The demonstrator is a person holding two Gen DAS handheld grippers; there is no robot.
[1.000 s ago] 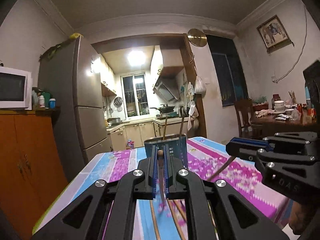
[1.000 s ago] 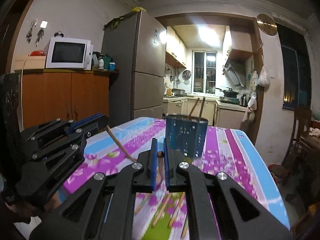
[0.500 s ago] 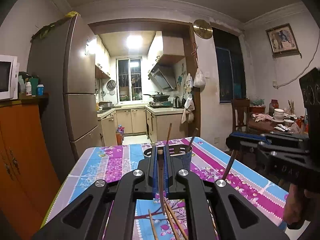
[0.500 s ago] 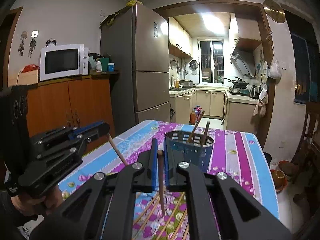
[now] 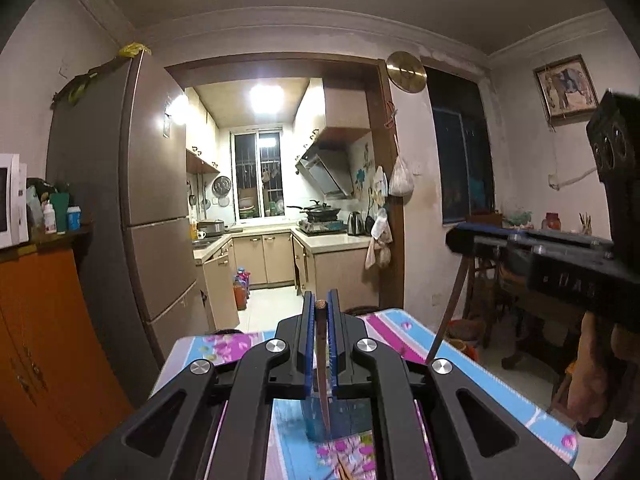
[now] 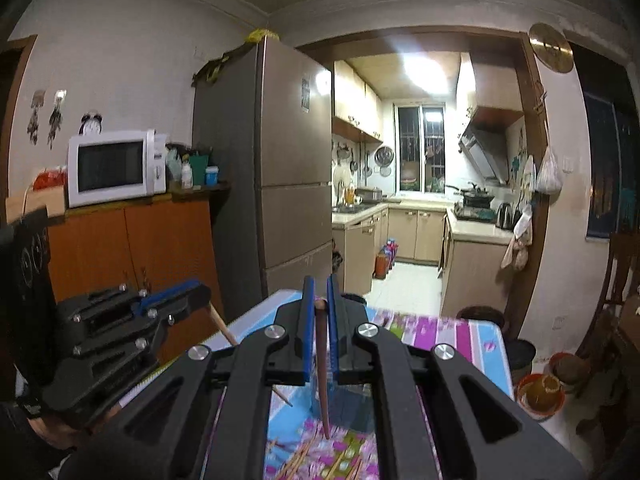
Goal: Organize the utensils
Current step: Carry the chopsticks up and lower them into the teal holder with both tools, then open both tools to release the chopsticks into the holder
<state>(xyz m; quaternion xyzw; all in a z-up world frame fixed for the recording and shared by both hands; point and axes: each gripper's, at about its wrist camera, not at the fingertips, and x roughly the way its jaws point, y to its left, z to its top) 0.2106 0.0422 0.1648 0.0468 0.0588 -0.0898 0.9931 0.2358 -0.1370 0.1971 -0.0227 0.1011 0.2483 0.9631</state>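
Note:
My left gripper [image 5: 320, 305] is shut on a dark wooden chopstick [image 5: 322, 384] that hangs down from its blue pads, high above the floral table [image 5: 404, 332]. The chopstick's tip hangs in front of the blue perforated utensil holder [image 5: 348, 420]. My right gripper [image 6: 320, 292] is shut on a second chopstick [image 6: 323, 376], which also hangs over the holder [image 6: 352, 404]. Each wrist view shows the other gripper off to the side, the right gripper [image 5: 460, 236] and the left gripper [image 6: 198, 292], each with its chopstick sticking out below. Several loose chopsticks [image 6: 302, 458] lie on the cloth.
A tall fridge [image 6: 264, 184] and an orange cabinet [image 6: 132, 256] with a microwave [image 6: 114, 168] stand left of the table. A kitchen doorway lies straight ahead. A wooden chair and side table [image 5: 516, 248] stand to the right, with bins [image 6: 540, 392] on the floor.
Both grippers have risen well above the table, each still holding its chopstick. The blue holder has dropped from ahead of the fingers to low under the jaws in both views.

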